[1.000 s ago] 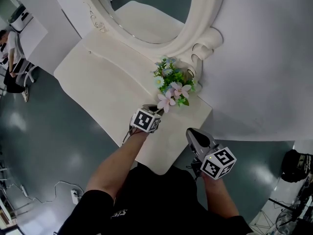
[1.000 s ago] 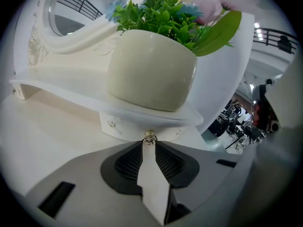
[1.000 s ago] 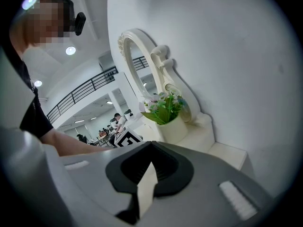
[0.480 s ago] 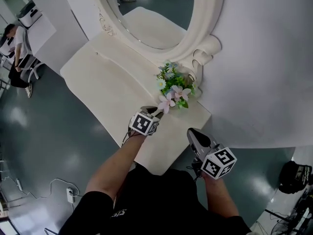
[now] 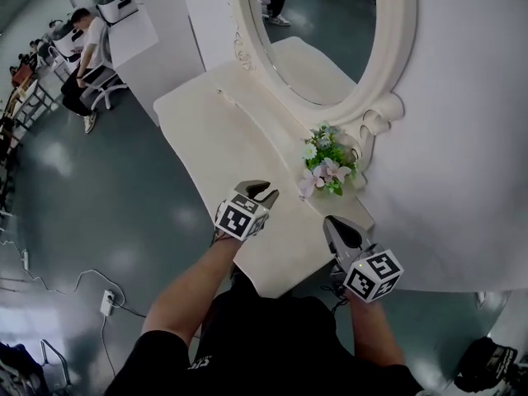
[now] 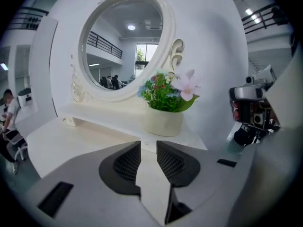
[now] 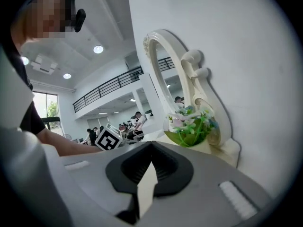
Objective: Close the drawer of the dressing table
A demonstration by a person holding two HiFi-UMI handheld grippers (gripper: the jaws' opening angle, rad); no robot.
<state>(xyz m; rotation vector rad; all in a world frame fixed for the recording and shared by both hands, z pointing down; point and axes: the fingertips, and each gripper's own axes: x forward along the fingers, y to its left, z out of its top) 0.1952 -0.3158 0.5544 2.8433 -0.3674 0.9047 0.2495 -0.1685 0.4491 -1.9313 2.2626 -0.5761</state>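
Observation:
The white dressing table (image 5: 239,139) runs from upper left to lower right, with an oval mirror (image 5: 318,31) behind it and a flower pot (image 5: 330,165) at its right end. No drawer front shows in any view; it lies hidden under the tabletop. My left gripper (image 5: 264,190) hovers over the table's front edge. Its jaws have just been closing a little, but a gap remains and nothing is between them (image 6: 148,143). My right gripper (image 5: 332,223) hangs off the table's right corner, shut and empty (image 7: 150,145), pointing towards the flower pot (image 7: 191,126).
The white wall (image 5: 470,122) stands right behind the table. People sit at desks (image 5: 82,48) at the far upper left. A cable and socket (image 5: 107,302) lie on the grey floor at lower left, and a black bag (image 5: 487,365) sits at lower right.
My left gripper has lifted up and away from the table's front edge. The right gripper has risen slightly. The head view has swung, showing more of the room at left.

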